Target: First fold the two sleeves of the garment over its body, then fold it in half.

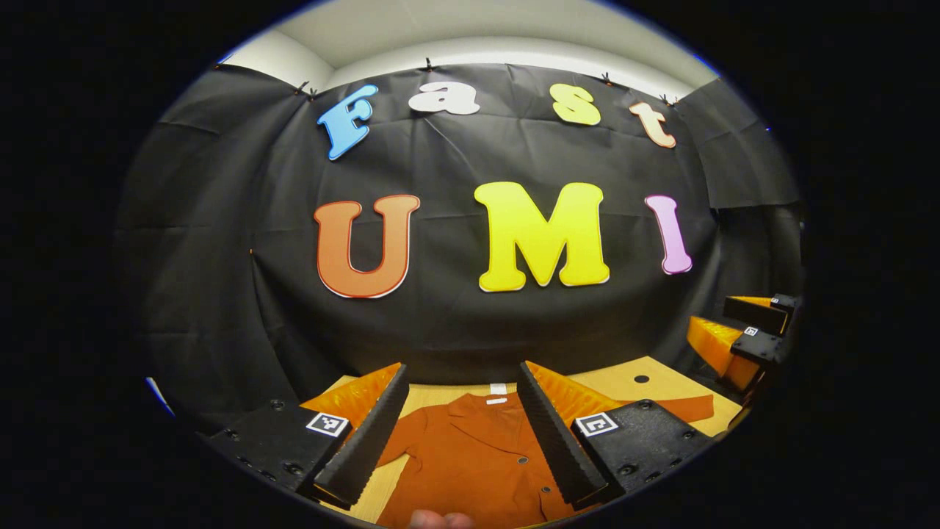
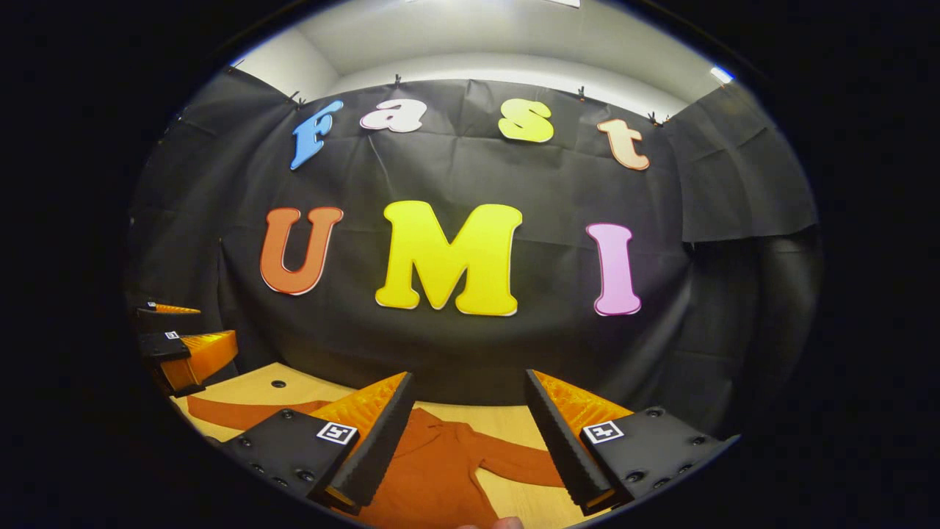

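On the counter (image 1: 624, 378) below us the garment (image 1: 470, 455) lies flat, front up, collar toward the booth wall, both sleeves spread out to the sides and neither yet folded over the body. It is a rust-orange shirt or light jacket with a buttoned front, a small pale tag at the neck, and soft cloth that looks likely to drape and slide. We hold the left tool (image 1: 463, 433) above the chest and the right tool (image 2: 466, 441) above the shoulder and sleeve (image 2: 514, 463) on its side; both have their jaws spread wide and grip nothing. Our main worry is the pinch: coming down on the sleeve carelessly, we could catch the body layer too, or take so little cloth that it slips out mid-fold. Dragging one sleeve could also pull the whole garment askew across the smooth wood, leaving the later half fold crooked. The far sleeve (image 1: 679, 406) lies close to the counter edge and could slide off
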A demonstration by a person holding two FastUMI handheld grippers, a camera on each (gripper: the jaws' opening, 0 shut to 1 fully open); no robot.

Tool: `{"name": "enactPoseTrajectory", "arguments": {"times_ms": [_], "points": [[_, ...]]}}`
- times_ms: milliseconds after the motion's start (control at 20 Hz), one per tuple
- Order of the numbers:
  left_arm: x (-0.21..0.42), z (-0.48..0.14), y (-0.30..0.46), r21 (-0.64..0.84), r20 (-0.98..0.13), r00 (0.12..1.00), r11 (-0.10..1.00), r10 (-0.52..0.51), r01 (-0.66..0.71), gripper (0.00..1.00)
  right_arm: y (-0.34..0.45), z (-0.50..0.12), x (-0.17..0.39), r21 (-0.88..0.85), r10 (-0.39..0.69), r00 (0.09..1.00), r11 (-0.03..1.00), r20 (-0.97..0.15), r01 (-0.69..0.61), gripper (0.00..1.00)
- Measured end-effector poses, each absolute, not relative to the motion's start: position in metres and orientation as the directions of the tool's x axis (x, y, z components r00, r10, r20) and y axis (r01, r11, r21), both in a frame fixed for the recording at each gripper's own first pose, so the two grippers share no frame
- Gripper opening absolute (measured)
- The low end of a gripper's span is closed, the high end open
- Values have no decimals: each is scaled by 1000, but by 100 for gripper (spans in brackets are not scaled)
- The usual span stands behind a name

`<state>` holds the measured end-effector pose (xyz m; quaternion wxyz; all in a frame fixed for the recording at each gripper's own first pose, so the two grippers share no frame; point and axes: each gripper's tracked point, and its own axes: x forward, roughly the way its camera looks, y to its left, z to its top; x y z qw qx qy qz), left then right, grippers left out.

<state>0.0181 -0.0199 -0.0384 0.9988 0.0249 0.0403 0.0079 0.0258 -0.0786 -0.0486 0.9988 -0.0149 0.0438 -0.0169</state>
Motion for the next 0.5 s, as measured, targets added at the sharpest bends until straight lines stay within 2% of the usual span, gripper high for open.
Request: {"name": "enactPoseTrajectory", "arguments": {"times_ms": [300,500], "points": [[21,-63,-48,79,-158,987,996,-23,35,96,-183,-115,30,-69,-141,967,989,-212,129,95],[27,-70,-63,112,-181,983,993,-28,49,96,-247,-184,45,-27,-154,922,988,-354,155,95]]}}
